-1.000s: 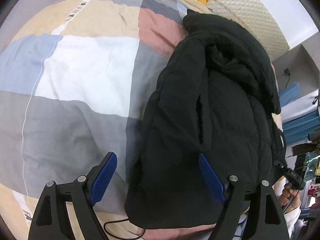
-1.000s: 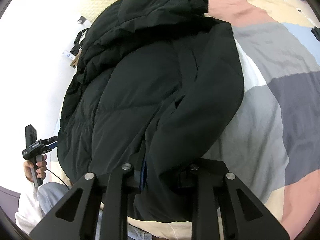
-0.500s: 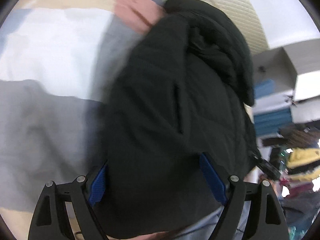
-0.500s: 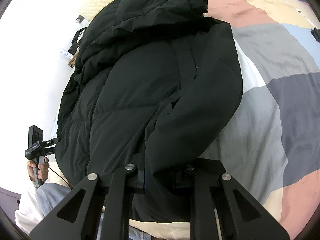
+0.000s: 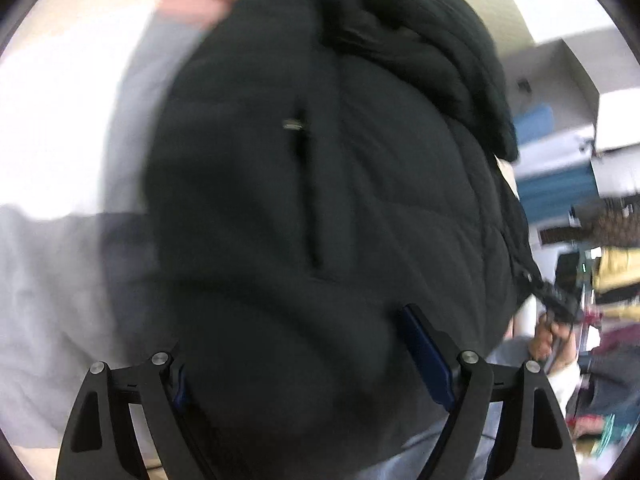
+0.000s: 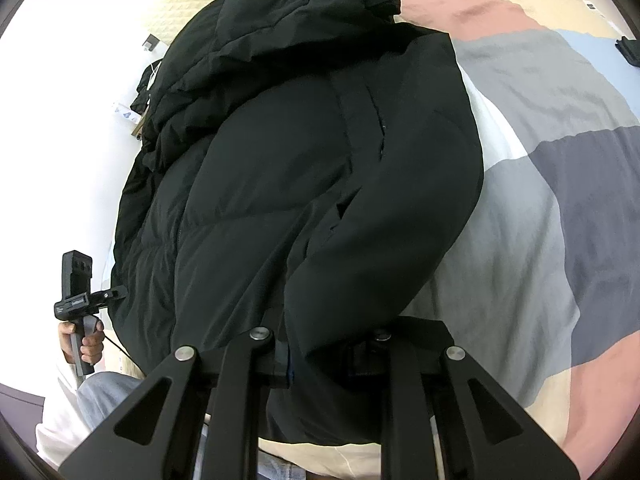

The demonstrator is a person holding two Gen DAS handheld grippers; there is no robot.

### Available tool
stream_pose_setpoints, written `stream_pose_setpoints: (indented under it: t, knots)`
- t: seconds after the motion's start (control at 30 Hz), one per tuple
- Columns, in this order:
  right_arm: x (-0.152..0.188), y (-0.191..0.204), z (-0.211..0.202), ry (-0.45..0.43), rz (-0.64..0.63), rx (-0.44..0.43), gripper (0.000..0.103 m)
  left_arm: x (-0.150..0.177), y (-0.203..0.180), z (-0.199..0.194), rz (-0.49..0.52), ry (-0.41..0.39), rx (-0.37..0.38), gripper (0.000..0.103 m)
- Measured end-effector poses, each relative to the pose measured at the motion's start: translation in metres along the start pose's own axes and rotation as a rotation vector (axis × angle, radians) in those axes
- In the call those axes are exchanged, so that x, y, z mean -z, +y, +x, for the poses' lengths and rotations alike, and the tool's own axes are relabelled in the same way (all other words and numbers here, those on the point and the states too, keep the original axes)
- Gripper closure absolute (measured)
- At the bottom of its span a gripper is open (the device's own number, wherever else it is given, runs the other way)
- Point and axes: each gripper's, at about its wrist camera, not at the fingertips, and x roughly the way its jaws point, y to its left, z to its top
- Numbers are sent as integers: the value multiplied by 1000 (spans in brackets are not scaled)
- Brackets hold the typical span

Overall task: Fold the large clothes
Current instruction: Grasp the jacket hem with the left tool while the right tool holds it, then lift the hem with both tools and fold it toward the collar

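A large black puffer jacket [image 6: 300, 160] lies bunched on a patchwork bedspread [image 6: 540, 160], its cuffed sleeve thrown over the far end. My right gripper [image 6: 324, 348] is shut on the folded near edge of the jacket, and cloth bulges out between its fingers. In the blurred left wrist view the jacket [image 5: 320, 200] fills the middle, a pocket zip showing. My left gripper [image 5: 292, 340] stands open wide over the near hem. The padded cloth swells up between its blue pads [image 5: 424, 352], and the left pad is mostly hidden behind it.
The bedspread [image 5: 60, 260] spreads to the left of the jacket. A hand gripping a black handle [image 6: 76, 304] shows at the bed's edge beside a person's jeans. Shelves with stacked cloth [image 5: 560, 184] stand off to the right.
The left gripper has swung right and down over the jacket's near hem, so the cloth now sits between its open jaws. The right gripper keeps its hold and has not moved.
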Motion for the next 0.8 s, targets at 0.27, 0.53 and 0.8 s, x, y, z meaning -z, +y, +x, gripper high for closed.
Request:
stream_pose_setpoints:
  t: [0.27, 0.53, 0.8]
  knots:
    - [-1, 1, -10, -50, -16, -29, 88, 2, -23, -6, 1, -12, -60, 73]
    - [0, 8, -33, -150, -61, -70, 91, 15, -47, -38, 4, -130, -168, 92]
    - [7, -1, -76, -283, -24, -130, 93, 27, -68, -83, -26, -250, -150, 95]
